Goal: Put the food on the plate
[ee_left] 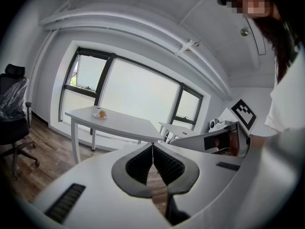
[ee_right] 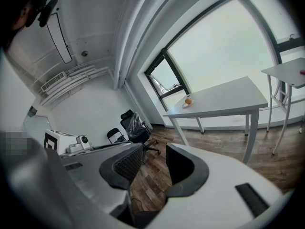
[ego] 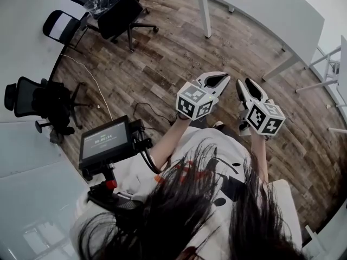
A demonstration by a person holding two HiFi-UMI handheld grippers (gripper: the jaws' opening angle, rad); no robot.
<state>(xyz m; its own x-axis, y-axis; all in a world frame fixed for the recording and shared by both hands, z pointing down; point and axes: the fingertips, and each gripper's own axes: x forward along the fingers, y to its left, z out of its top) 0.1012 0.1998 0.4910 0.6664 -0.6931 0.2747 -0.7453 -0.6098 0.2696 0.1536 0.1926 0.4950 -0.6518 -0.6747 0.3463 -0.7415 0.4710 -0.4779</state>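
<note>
One small, round, orange food [ee_left: 102,113] sits on a white plate [ee_left: 96,116] near the left end of a white table [ee_left: 128,125]. The left gripper [ee_left: 152,148] has its tips together on nothing. The right gripper [ee_right: 155,149] stands slightly apart, empty.

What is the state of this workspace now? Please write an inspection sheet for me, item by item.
Surface: long white table, across the room from the person.
Job's things: small round orange piece of food already lies on a small white plate on that table.
Clutter: nothing seen.
Grippers: left gripper shut, empty; right gripper jaws slightly apart, nothing between them; both held in the air, away from the table.
Cables: thin white cable and black cable lie on the brown wood-plank floor.
Surroundings: black office chairs, large window.
</note>
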